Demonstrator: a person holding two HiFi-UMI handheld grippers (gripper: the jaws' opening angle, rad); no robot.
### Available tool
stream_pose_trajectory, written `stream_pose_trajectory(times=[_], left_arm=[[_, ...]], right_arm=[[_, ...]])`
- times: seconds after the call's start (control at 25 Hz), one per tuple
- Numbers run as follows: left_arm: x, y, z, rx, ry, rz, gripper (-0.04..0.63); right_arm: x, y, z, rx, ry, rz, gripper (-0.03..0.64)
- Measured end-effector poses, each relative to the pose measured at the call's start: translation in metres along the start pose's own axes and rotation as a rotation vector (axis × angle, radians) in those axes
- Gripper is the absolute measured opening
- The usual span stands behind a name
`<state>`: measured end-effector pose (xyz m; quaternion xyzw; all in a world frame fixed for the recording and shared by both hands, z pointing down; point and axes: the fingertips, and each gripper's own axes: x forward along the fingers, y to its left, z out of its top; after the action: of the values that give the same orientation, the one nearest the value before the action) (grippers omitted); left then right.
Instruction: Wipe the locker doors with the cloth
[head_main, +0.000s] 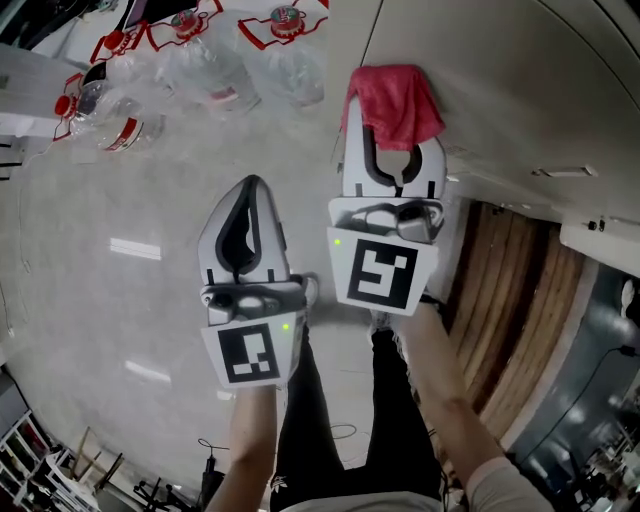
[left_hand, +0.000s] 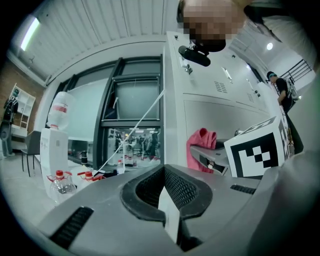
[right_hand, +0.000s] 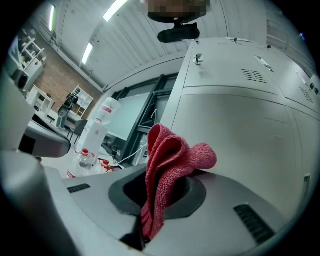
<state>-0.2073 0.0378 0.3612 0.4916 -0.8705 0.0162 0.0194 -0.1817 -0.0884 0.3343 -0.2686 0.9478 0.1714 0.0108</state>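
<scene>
My right gripper (head_main: 394, 128) is shut on a red cloth (head_main: 395, 100) and holds it up by the grey locker doors (head_main: 500, 70). In the right gripper view the cloth (right_hand: 165, 165) bunches up out of the closed jaws (right_hand: 146, 222), with a locker door (right_hand: 235, 135) just behind; whether it touches I cannot tell. My left gripper (head_main: 250, 188) hangs lower and to the left, shut with nothing in it. In the left gripper view its jaws meet at a seam (left_hand: 170, 220), and beyond them are the cloth (left_hand: 200, 147) and the lockers (left_hand: 220, 115).
Several large water bottles with red caps (head_main: 200, 70) lie on the grey floor at the upper left. A water dispenser (left_hand: 52, 145) stands by a glass wall. Wooden panelling (head_main: 510, 300) runs to the lockers' right. Another person (left_hand: 280, 90) stands farther along the lockers.
</scene>
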Motion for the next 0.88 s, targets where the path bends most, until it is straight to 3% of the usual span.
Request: stream_pose_trajectory(times=[0.2,0.4,0.88], left_arm=[[0.003,0.008,-0.006,0.023,0.014,-0.006,0.015],[0.008,0.010,-0.009,0.021,0.017,0.000,0.015],[0.019,-0.021,-0.003,0.015,0.003,-0.036,0.015]], right_arm=[[0.011,0.010,-0.012,-0.074,0.037,0.025,0.031],[0.009,0.008,-0.014,-0.081,0.031,0.014,0.031],[-0.007,-0.034,-0.019,-0.116,0.035,-0.018,0.031]])
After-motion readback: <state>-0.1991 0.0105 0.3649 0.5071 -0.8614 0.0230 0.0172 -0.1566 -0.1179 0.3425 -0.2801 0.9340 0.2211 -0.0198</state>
